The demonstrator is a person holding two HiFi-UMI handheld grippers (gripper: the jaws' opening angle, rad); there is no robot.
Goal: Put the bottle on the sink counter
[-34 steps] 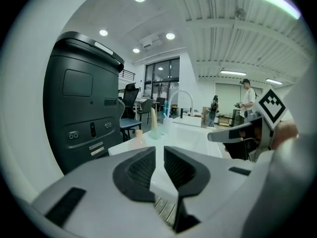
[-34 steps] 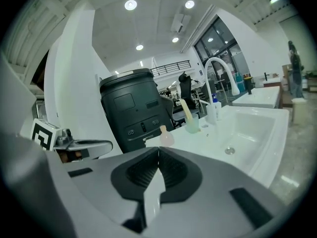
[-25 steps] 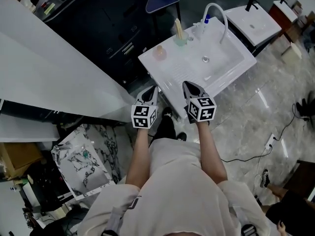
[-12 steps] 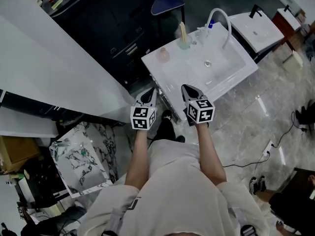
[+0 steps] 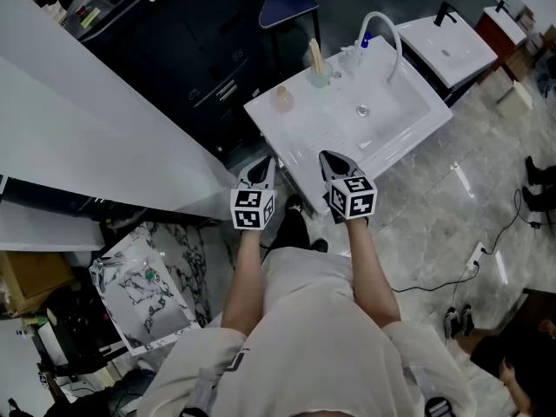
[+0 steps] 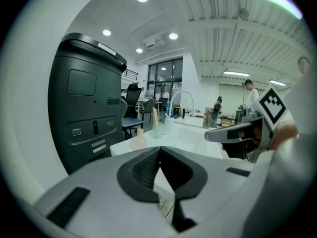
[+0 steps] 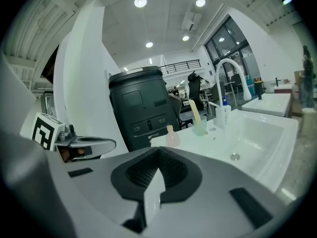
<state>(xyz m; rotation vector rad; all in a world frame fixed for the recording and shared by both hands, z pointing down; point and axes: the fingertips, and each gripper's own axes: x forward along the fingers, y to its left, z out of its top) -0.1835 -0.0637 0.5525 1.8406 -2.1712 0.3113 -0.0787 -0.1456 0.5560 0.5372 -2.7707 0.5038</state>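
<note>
A small pale pink bottle (image 5: 282,99) stands upright near the left back corner of the white sink counter (image 5: 304,137); it also shows as the bottle (image 6: 140,138) and the bottle (image 7: 172,137) in the gripper views. My left gripper (image 5: 261,170) and right gripper (image 5: 334,163) hover side by side just short of the counter's front edge, well apart from the bottle. The left gripper (image 6: 159,150) is shut with nothing in it. The right gripper (image 7: 159,152) is shut and empty too.
A green cup (image 5: 318,72) holding a stick, a blue-capped bottle (image 5: 365,37) and a curved white faucet (image 5: 382,24) stand along the counter's back. The basin drain (image 5: 362,109) lies to the right. A big black machine (image 5: 174,33) stands left of the counter, a second sink (image 5: 452,46) beyond.
The head view swayed a little, so the counter drifts slightly in frame. Both grippers stay shut and side by side before the counter's front edge.
</note>
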